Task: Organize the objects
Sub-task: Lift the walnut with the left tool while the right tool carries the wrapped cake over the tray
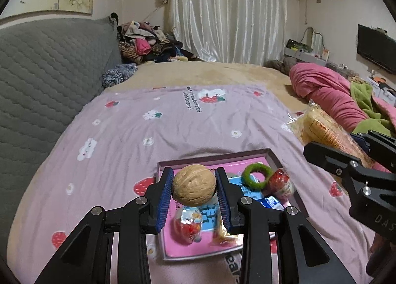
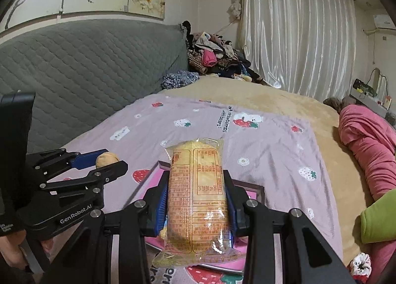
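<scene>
My left gripper is shut on a tan walnut, held in the air above a shallow pink tray on the bed. In the tray lie a green ring, a red wrapped sweet, a blue packet and other small wrapped snacks. My right gripper is shut on a long clear-wrapped yellow cake, also lifted over the tray. The cake and right gripper show at the right edge of the left wrist view. The walnut and left gripper appear at the left of the right wrist view.
The tray rests on a pink strawberry-print sheet over a beige bed. A grey quilted headboard stands at the left. A pink duvet and green blanket lie at the right; clothes are piled at the far end.
</scene>
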A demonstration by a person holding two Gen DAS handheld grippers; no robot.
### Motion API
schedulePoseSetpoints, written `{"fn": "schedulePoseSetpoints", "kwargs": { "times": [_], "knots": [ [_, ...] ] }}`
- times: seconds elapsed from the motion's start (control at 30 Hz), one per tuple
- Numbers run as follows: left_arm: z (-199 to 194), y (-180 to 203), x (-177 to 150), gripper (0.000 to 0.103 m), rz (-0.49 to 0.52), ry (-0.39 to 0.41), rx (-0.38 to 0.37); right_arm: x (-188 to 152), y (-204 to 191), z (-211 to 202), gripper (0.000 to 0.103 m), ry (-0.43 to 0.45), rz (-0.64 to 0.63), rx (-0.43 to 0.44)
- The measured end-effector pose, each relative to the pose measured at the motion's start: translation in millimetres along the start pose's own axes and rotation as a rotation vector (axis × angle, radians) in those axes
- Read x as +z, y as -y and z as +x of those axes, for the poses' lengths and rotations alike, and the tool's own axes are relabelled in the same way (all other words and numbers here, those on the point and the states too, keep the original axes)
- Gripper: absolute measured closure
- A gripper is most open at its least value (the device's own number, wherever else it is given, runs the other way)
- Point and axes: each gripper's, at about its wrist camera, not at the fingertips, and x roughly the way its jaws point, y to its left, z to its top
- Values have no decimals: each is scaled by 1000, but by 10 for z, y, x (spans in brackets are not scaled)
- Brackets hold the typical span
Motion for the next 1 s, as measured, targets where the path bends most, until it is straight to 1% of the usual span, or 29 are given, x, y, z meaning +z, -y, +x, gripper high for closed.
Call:
{"fn": "schedulePoseSetpoints", "kwargs": {
  "times": [0.1,0.2,0.23,0.37,0.43,0.5,0.63,0.73,0.83,1.0],
  "knots": [
    [204,76,-84,68,8,-8,3,-100,52,162,64,-18,6,5],
    [455,113,-222,68,-14,-42,-24,-250,99,334,64,-39,32,48],
    [513,123,-268,68,-13,-45,-25,-298,112,390,64,-46,33,48],
    [806,132,-435,68,-20,-69,7,-508,196,645,64,-84,57,44],
    [918,156,-517,68,-9,-64,30,-607,249,750,64,-96,74,40],
    [985,189,-598,68,10,-52,38,-710,299,837,64,-106,83,34],
    [1072,246,-683,68,52,-34,18,-883,361,1031,64,-130,93,16],
    [1235,268,-693,68,72,-52,-12,-933,385,1116,63,-134,96,23],
    [1366,271,-724,68,79,-72,-11,-959,357,1209,63,-137,85,17],
    [1492,276,-787,68,87,-106,3,-1044,297,1370,63,-174,59,1]
  ]
}}
